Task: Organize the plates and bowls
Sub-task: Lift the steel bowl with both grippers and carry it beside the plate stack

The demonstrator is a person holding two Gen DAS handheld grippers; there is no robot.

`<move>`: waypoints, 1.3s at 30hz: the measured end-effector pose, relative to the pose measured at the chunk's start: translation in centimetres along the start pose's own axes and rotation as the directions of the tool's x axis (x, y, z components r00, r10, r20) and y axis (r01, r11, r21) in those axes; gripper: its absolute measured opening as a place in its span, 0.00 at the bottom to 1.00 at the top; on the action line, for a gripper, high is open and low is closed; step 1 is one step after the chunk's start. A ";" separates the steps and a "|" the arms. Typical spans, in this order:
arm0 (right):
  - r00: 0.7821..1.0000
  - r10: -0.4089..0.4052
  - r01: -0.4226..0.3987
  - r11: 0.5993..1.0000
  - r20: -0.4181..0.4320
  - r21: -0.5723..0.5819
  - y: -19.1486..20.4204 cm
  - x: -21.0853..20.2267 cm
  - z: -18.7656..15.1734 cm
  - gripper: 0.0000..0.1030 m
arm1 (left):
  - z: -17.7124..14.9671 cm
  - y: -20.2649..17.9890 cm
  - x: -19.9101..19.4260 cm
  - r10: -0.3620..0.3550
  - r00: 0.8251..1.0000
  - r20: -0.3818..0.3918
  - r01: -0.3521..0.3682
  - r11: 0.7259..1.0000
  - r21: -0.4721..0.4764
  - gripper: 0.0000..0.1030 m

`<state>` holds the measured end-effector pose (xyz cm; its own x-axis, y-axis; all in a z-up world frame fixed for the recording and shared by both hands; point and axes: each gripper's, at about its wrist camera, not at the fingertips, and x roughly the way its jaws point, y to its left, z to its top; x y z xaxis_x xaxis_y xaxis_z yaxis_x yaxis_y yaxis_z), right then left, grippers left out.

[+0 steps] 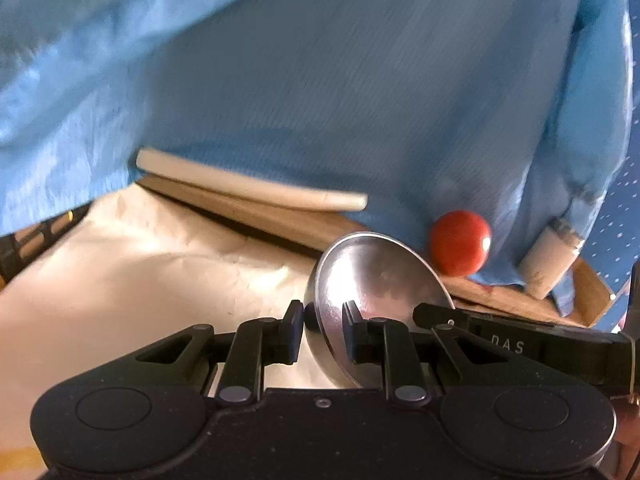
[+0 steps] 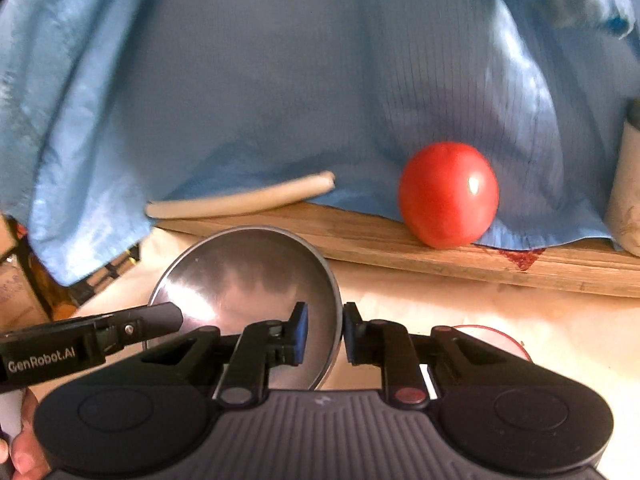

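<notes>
A shiny steel bowl (image 1: 376,276) hangs tilted above the cream table cover, held from both sides. My left gripper (image 1: 322,328) is shut on its left rim, one pad outside the wall and one inside. In the right wrist view, my right gripper (image 2: 325,332) is shut on the right rim of the same steel bowl (image 2: 240,280). A finger of the right gripper (image 1: 440,314) reaches in from the right in the left wrist view. A finger of the left gripper (image 2: 160,316) reaches in from the left in the right wrist view. A person's hand shows at the lower left.
A red tomato (image 2: 448,196) rests on a wooden board (image 2: 400,248) beneath a hanging blue cloth (image 2: 280,80). A white tube (image 2: 240,200) lies on the board's left part. A pale cylinder (image 1: 548,264) stands at the right. A red-rimmed dish (image 2: 496,340) lies behind my right finger.
</notes>
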<state>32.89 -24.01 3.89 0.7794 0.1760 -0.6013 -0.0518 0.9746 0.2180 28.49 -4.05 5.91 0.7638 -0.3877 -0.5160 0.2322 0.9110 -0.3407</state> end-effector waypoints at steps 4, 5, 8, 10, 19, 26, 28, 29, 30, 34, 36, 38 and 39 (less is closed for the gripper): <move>0.999 -0.025 0.025 1.000 0.023 0.002 0.2 -2.7 -0.4 0.13 | -0.4 -1.0 -1.9 -0.019 1.000 0.016 0.019 1.000 0.002 0.21; 0.999 -0.034 0.034 0.999 0.027 0.003 0.1 -3.4 -0.6 0.12 | -0.7 -1.3 -2.3 -0.027 1.000 0.015 0.027 1.000 -0.002 0.21; 0.998 -0.059 0.058 0.998 0.038 0.018 -0.7 -5.7 -1.4 0.08 | -1.5 -2.3 -3.1 -0.059 0.998 0.003 0.059 0.998 -0.014 0.21; 0.996 -0.080 0.079 0.996 0.045 0.032 -1.5 -7.5 -2.1 0.08 | -2.3 -3.3 -3.6 -0.085 0.996 -0.005 0.085 0.996 -0.008 0.20; 0.981 -0.189 0.182 0.977 0.053 0.108 -5.2 -14.9 -6.6 0.08 | -6.3 -9.1 -5.2 -0.209 0.976 -0.053 0.212 0.976 0.051 0.20; 0.968 -0.252 0.250 0.957 -0.004 0.146 -6.9 -18.6 -11.2 0.09 | -10.2 -11.5 -5.3 -0.259 0.958 -0.120 0.266 0.963 0.047 0.20; 0.967 -0.254 0.255 0.955 -0.024 0.151 -7.1 -19.2 -12.1 0.09 | -11.1 -11.9 -5.3 -0.262 0.954 -0.143 0.272 0.961 0.054 0.20; 0.967 -0.251 0.254 0.955 -0.037 0.153 -7.1 -19.5 -12.5 0.09 | -11.5 -12.0 -5.2 -0.262 0.953 -0.153 0.273 0.961 0.055 0.20; 0.968 -0.244 0.250 0.956 -0.053 0.156 -7.3 -19.7 -12.9 0.09 | -11.8 -12.0 -5.2 -0.261 0.952 -0.163 0.272 0.961 0.054 0.20; 0.970 -0.216 0.231 0.962 -0.110 0.145 -6.9 -20.4 -13.8 0.11 | -12.7 -11.7 -5.6 -0.260 0.947 -0.187 0.272 0.962 0.037 0.20; 0.970 -0.206 0.223 0.966 -0.130 0.132 -6.7 -20.5 -14.1 0.11 | -12.9 -11.5 -5.7 -0.254 0.947 -0.197 0.267 0.963 0.043 0.20; 0.969 -0.194 0.213 0.969 -0.151 0.122 -6.5 -20.5 -14.1 0.12 | -12.9 -11.4 -5.7 -0.243 0.947 -0.210 0.257 0.965 0.045 0.20; 0.968 -0.192 0.212 0.970 -0.159 0.116 -6.5 -20.4 -14.1 0.12 | -13.0 -11.4 -5.5 -0.238 0.947 -0.217 0.253 0.966 0.046 0.20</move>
<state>8.52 -31.94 3.91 0.6654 0.0051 -0.7465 0.1871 0.9669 0.1733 13.82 -14.13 2.47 0.5372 -0.6141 -0.5782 0.4455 0.7887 -0.4237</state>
